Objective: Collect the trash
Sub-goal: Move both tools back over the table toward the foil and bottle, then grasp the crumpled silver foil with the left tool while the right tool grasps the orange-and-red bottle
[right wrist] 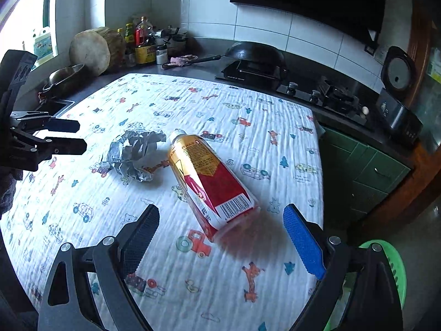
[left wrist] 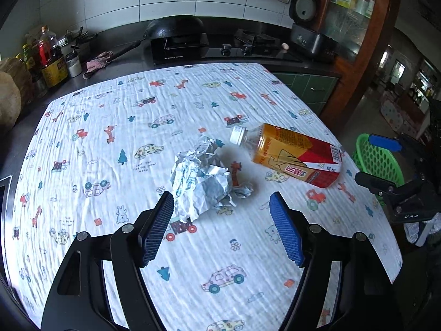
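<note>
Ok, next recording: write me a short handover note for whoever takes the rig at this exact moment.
Left gripper: open, empty, aimed at the crumpled white paper wad.
Right gripper: open, empty, fingers either side of the base of the lying plastic tea bottle with a red and yellow label, not gripping.
Both lie on the vehicle-print white cloth.
Green perforated plastic basket sits off the table's right edge.
Done: nothing visibly collected.
Left: both items.
</note>
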`<move>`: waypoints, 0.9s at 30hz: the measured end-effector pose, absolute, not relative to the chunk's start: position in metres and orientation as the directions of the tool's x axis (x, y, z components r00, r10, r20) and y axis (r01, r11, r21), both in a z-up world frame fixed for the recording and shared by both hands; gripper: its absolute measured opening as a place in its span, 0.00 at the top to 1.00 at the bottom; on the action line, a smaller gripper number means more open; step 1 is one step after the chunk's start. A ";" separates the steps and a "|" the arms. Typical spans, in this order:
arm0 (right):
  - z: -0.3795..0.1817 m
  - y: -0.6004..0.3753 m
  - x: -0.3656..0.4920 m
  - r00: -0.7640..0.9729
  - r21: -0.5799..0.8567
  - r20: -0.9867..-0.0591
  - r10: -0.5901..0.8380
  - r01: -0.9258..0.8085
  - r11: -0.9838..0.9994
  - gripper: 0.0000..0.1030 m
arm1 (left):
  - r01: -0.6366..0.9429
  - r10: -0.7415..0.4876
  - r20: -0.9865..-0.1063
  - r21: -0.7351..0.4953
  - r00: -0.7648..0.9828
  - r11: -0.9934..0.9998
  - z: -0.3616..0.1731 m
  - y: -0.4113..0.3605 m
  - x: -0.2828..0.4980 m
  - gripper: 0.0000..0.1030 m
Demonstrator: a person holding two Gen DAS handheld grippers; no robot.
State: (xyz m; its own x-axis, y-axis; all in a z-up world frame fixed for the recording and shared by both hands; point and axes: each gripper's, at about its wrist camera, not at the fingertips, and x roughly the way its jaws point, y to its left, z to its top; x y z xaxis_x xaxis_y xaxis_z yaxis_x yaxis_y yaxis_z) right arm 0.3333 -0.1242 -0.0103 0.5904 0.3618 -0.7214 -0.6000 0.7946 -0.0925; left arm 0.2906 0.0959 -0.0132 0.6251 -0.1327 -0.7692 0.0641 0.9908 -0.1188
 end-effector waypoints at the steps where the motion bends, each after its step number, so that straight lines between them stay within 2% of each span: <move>1: -0.012 -0.119 0.336 0.586 -0.101 -0.725 0.362 -0.610 0.786 0.14 | 0.060 -0.131 -0.770 -0.120 0.625 0.991 -0.014 0.099 0.292 0.31; 14: -0.047 -0.060 0.394 0.492 -0.177 -0.811 0.318 -0.722 0.668 0.14 | 0.017 -0.119 -0.788 -0.137 0.605 0.990 -0.025 0.126 0.315 0.27; 22: -0.072 -0.049 0.418 0.435 -0.157 -0.856 0.278 -0.732 0.663 0.15 | -0.022 -0.155 -0.803 -0.205 0.575 0.979 -0.039 0.131 0.342 0.22; 24: -0.075 -0.049 0.421 0.435 -0.159 -0.860 0.266 -0.725 0.670 0.17 | -0.025 -0.164 -0.806 -0.217 0.569 0.976 -0.042 0.128 0.350 0.20; 27: -0.078 -0.052 0.421 0.413 -0.130 -0.868 0.276 -0.725 0.676 0.25 | -0.028 -0.159 -0.816 -0.210 0.556 0.977 -0.047 0.121 0.360 0.20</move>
State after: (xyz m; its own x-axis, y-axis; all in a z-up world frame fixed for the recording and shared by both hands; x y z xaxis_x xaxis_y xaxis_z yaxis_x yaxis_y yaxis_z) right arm 0.4212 -0.0516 -0.0784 0.4134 0.2760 -0.8677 -0.7253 0.6760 -0.1305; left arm 0.3603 0.1209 -0.0472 0.5556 -0.1589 -0.8161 -0.0283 0.9774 -0.2095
